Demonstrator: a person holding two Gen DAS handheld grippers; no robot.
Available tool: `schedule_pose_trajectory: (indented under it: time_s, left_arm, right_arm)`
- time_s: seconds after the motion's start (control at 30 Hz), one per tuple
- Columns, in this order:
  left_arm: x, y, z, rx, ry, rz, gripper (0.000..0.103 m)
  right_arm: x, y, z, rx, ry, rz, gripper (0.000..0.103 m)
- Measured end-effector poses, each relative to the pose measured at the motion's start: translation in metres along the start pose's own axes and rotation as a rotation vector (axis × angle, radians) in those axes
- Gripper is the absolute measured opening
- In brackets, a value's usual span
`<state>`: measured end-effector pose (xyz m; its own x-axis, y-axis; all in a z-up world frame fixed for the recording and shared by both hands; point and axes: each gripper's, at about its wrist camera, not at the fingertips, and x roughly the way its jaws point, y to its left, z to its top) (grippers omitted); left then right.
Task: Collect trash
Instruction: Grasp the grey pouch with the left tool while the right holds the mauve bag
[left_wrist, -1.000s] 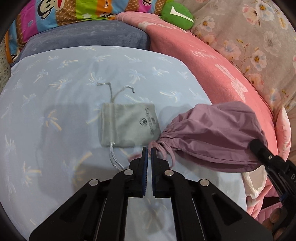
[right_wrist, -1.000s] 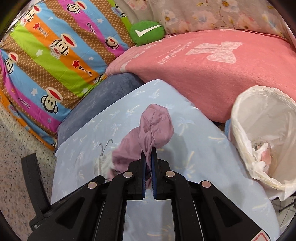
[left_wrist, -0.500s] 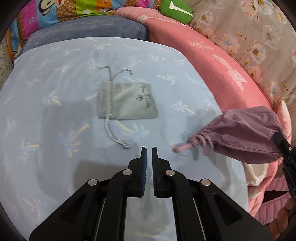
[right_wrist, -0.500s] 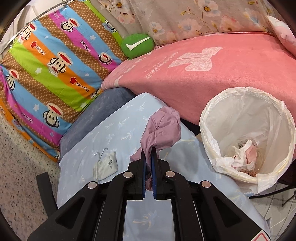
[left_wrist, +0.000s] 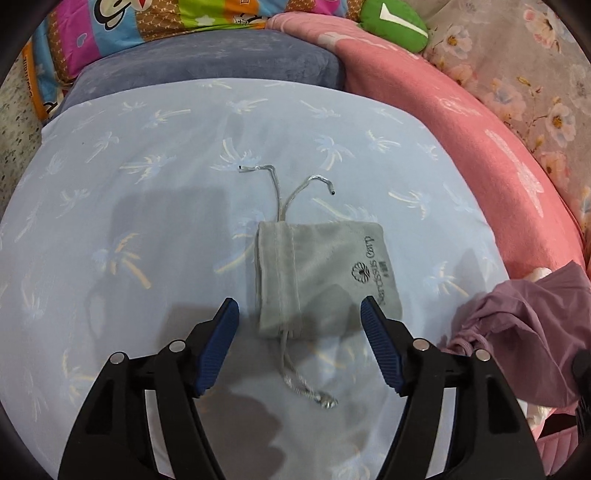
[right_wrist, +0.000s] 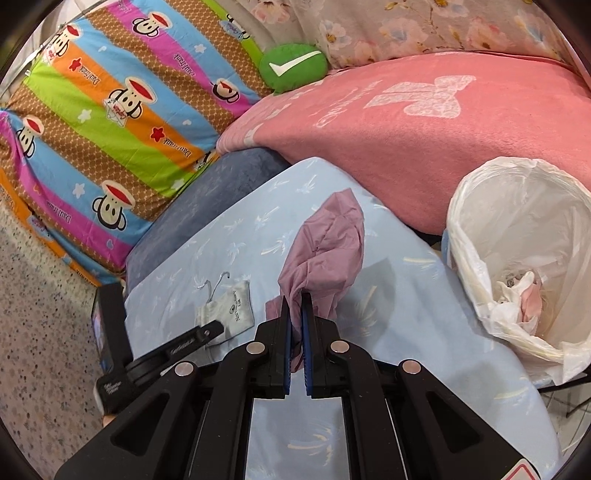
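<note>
Left gripper (left_wrist: 299, 314): jaws just opened wide, poised over the near end of a grey drawstring pouch (left_wrist: 325, 277) lying flat on the pale blue palm-print cover (left_wrist: 147, 184), pads not pressing it. Right gripper (right_wrist: 295, 314): clamped on a bunched mauve drawstring bag (right_wrist: 325, 251), lifted to the right of the pouch. White-lined bin (right_wrist: 476, 243), far right, holds crumpled paper (right_wrist: 517, 295).

Both wrist views steep, close; share grey pouch (left_wrist: 325, 280) (bedsheet too).
</note>
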<state>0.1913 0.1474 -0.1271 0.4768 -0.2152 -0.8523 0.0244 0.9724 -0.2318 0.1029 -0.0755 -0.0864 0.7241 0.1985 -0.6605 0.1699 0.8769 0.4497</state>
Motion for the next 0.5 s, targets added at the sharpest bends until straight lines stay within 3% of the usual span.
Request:
schedule_pose_trajectory:
  time_s: [0.17, 0.33, 0.5]
  left_arm:
    - [0.002, -0.007, 0.002, 0.021, -0.012, 0.018, 0.06]
    - [0.002, -0.016, 0.0, 0.069, 0.004, 0.007, 0.024]
    - [-0.002, -0.022, -0.006, 0.075, 0.028, -0.029, 0.016]
  right_arm:
    - [0.014, 0.0, -0.004, -0.002, 0.029, -0.002, 0.005]
    - [0.019, 0.001, -0.007, -0.007, 0.042, -0.003, 0.005]
    - [0.018, 0.002, -0.011, -0.015, 0.048, -0.003, 0.005]
